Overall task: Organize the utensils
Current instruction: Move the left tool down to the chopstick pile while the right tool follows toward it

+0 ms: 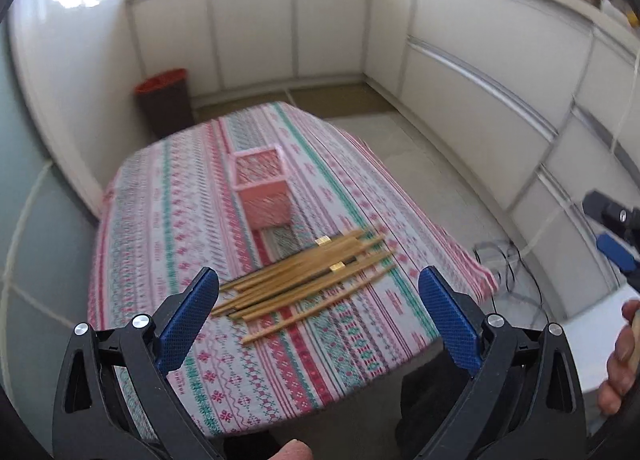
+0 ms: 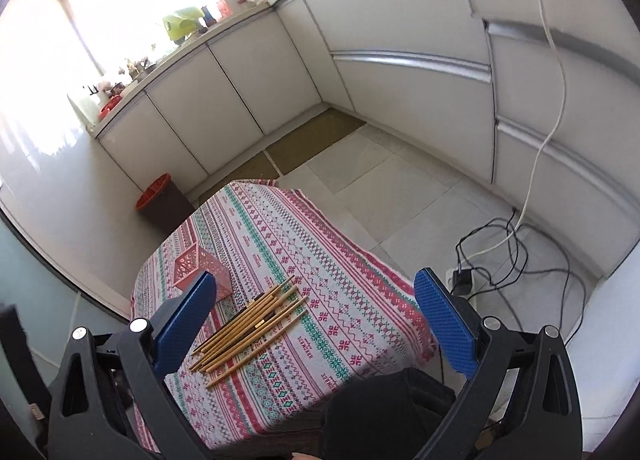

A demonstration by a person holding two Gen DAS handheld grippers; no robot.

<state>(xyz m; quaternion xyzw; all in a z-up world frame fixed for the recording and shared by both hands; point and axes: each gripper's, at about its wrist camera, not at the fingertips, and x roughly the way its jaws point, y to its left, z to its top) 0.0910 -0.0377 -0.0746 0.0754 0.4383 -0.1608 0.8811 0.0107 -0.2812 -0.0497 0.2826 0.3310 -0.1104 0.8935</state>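
From the left wrist, the left claw (image 1: 320, 316) hangs wide and empty above the near edge of the worktop (image 1: 160, 220). The chopsticks (image 1: 304, 280) lie in a loose pile on the cloth, just in front of the pink holder (image 1: 262, 188).

From the right wrist, the right claw (image 2: 316, 320) is likewise spread wide, holding nothing, well above the pile. Best to come down across the sticks near their middle and close on a few at once, so they stay level on the way to the holder.

Loose wooden chopsticks (image 1: 308, 280) lie flat in a bundle just beside an upright pink perforated holder (image 1: 262, 190).
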